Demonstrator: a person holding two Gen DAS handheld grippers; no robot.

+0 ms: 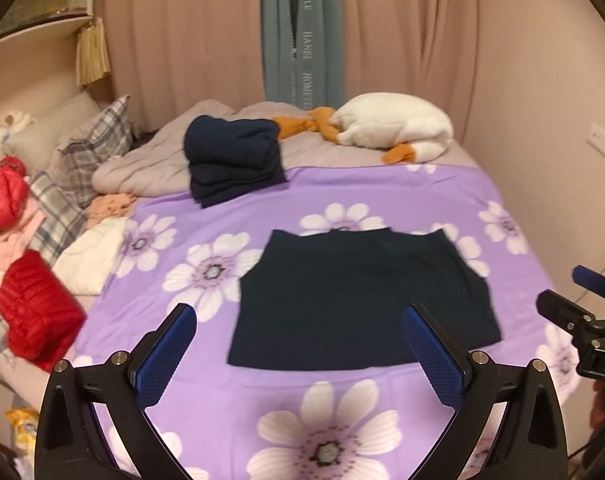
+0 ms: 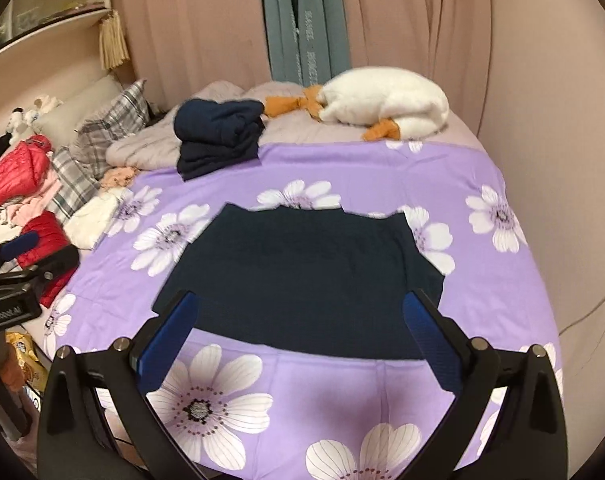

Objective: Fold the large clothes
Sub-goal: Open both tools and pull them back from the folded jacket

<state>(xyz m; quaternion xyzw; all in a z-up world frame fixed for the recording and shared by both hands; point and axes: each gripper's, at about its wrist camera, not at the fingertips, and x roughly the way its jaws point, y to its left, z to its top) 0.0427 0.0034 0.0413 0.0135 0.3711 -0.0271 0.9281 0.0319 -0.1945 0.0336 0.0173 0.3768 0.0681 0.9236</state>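
While both grippers hung wide open and empty above the near edge, left gripper (image 1: 300, 354) and right gripper (image 2: 300, 344), we saw the dark garment (image 1: 358, 300) folded flat mid-bedspread (image 1: 262, 208), neck pointing far, long axis left-right. Bare purple lay all round it; a folded navy stack (image 1: 234, 164) sat far left.

A home bedroom: a bed (image 1: 382, 408) under a purple flowered sheet, plaid pillows (image 1: 98, 140) and a quilt (image 1: 150, 168) at its head, pink curtains (image 1: 182, 40) behind, a plush goose (image 1: 390, 128), and clothes piles (image 1: 6, 208) alongside
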